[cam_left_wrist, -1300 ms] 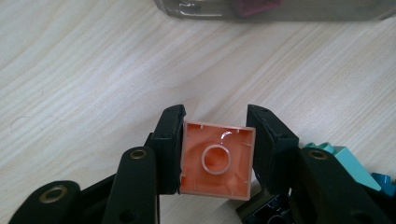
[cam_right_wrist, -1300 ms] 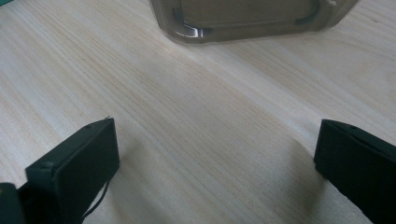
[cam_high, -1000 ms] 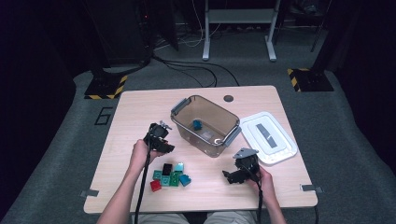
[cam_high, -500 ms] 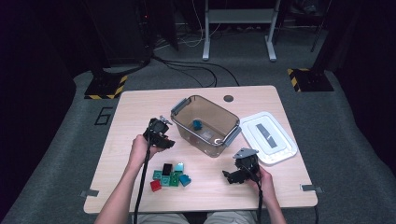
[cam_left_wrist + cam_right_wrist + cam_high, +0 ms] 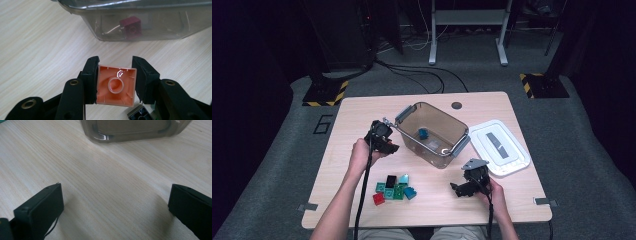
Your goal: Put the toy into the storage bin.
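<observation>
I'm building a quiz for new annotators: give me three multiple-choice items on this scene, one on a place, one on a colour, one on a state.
1. Where does the white plastic lid lie?
A. on the bin
B. on the table beside the bin
C. on the floor

2. What colour is the square plastic brick in the left gripper?
A. peach-orange
B. blue
C. black

3. How do the right gripper's jaws stand?
A. shut on a brick
B. open, with nothing between
C. shut on the lid

Answers: 1 B, it rests on wood right of the clear plastic bin; 2 A, the left gripper view shows it; 3 B, bare table shows between them.

Left gripper (image 5: 114,75) clamped tight (mid-air), right gripper (image 5: 115,205) wide open, low
</observation>
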A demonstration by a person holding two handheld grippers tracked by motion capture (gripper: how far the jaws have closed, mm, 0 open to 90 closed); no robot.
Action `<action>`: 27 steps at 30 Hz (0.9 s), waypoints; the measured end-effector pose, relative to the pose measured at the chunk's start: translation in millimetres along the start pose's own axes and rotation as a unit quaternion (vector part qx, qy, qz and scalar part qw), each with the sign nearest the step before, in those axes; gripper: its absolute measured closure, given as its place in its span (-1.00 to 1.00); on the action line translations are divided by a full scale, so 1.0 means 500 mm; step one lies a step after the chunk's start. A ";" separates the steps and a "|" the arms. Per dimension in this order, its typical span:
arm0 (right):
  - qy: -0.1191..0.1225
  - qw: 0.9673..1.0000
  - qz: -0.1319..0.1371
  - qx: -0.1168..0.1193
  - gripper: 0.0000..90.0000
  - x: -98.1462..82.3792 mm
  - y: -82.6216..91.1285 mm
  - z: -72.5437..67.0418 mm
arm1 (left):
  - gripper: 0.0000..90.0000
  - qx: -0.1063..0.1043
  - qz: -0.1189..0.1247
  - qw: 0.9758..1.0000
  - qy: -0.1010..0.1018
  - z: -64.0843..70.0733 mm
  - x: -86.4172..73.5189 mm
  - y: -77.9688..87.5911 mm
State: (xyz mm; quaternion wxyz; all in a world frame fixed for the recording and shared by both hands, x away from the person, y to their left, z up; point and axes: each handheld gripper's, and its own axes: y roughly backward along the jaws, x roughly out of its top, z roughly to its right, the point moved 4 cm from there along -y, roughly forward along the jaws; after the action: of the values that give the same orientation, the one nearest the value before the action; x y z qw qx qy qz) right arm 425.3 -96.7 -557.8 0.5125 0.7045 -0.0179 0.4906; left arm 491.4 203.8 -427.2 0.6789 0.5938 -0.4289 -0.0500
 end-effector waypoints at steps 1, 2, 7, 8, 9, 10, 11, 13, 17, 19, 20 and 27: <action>0.000 1.000 0.000 0.000 -1.00 0.000 0.000 0.000 | 0.29 0.000 0.002 1.000 0.000 -0.001 0.002 0.003; 0.000 1.000 0.000 0.000 -1.00 0.000 0.000 0.000 | 0.29 0.002 0.003 1.000 0.002 -0.002 0.005 0.009; 0.000 1.000 0.000 0.000 -1.00 0.000 0.000 0.000 | 0.29 0.011 0.009 1.000 0.001 -0.010 0.015 0.030; 0.000 1.000 0.000 0.000 -1.00 0.000 0.000 0.000 | 0.29 0.012 0.010 1.000 0.002 -0.012 0.017 0.034; 0.000 1.000 0.000 0.000 -1.00 0.000 0.000 0.000 | 0.29 0.013 0.012 1.000 0.003 -0.013 0.018 0.037; 0.000 1.000 0.000 0.000 -1.00 0.000 0.000 0.000 | 0.29 0.014 0.014 1.000 0.003 -0.014 0.020 0.041; 0.000 1.000 0.000 0.000 -1.00 0.000 0.000 0.000 | 0.29 0.015 0.014 1.000 0.002 -0.016 0.022 0.044; 0.000 1.000 0.000 0.000 -1.00 0.000 0.000 0.000 | 0.29 0.018 0.018 1.000 0.002 -0.020 0.026 0.050; 0.000 1.000 0.000 0.000 -1.00 0.000 0.000 0.000 | 0.29 0.024 0.022 0.999 0.003 -0.027 0.036 0.063; 0.000 1.000 0.000 0.000 -1.00 0.000 0.000 0.000 | 0.29 0.025 0.022 0.999 0.003 -0.030 0.041 0.067; 0.000 1.000 0.000 0.000 -1.00 0.000 0.000 0.000 | 0.29 0.027 0.022 0.999 0.003 -0.032 0.045 0.069; 0.000 1.000 0.000 0.000 -1.00 0.000 0.000 0.000 | 0.29 0.034 0.028 0.999 -0.001 -0.039 0.069 0.089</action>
State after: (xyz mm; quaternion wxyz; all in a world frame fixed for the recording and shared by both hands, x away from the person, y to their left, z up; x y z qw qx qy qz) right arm 425.3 -96.8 -557.8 0.5126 0.7045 -0.0178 0.4905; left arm 505.9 211.6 -370.1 0.6590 0.6043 -0.4475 -0.0172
